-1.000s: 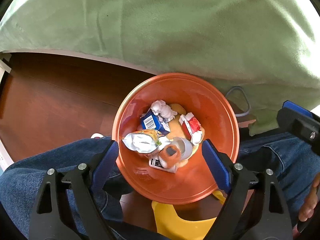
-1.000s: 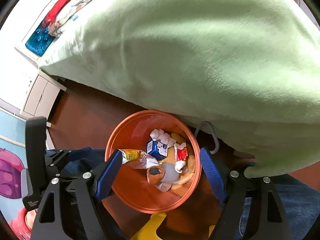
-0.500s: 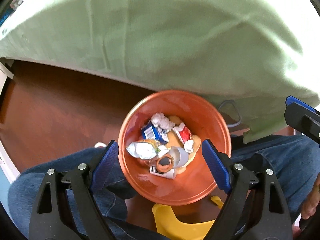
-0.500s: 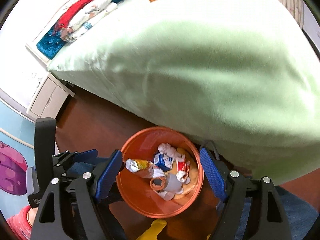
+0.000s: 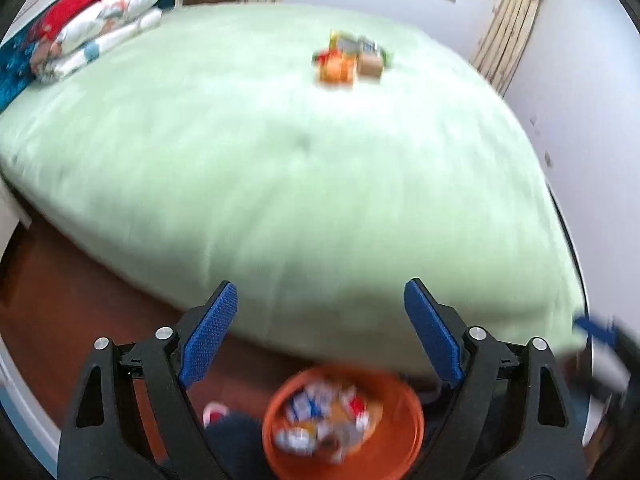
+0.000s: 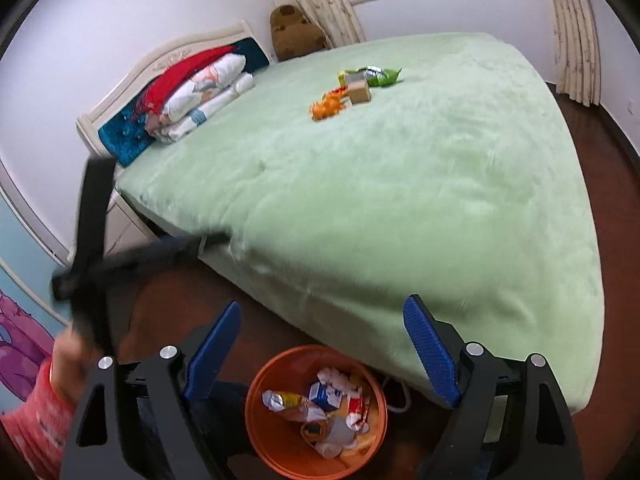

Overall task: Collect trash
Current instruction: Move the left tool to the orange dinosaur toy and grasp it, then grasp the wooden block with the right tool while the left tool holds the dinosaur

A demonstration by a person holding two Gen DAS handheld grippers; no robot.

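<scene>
An orange bin (image 6: 280,446) stands on the floor by the bed and holds several wrappers and cartons; it also shows blurred in the left wrist view (image 5: 408,436). A small pile of trash lies far out on the green bed: an orange wrapper (image 6: 326,106), a brown box (image 6: 359,89) and a green packet (image 6: 382,76); the pile shows in the left wrist view (image 5: 348,60) too. My left gripper (image 5: 320,320) is open and empty above the bin. My right gripper (image 6: 320,336) is open and empty above the bin.
The green bed (image 6: 400,200) fills the middle. Folded pillows and a red blanket (image 6: 192,84) lie at the headboard. A white nightstand (image 6: 124,224) stands left of the bed. A brown cushion (image 6: 296,32) sits at the back. The dark wood floor (image 6: 624,240) runs along the right.
Both grippers have lifted and tilted up from the bin, so the bed top and the far trash pile have come into view. The bin now sits low in both views.
</scene>
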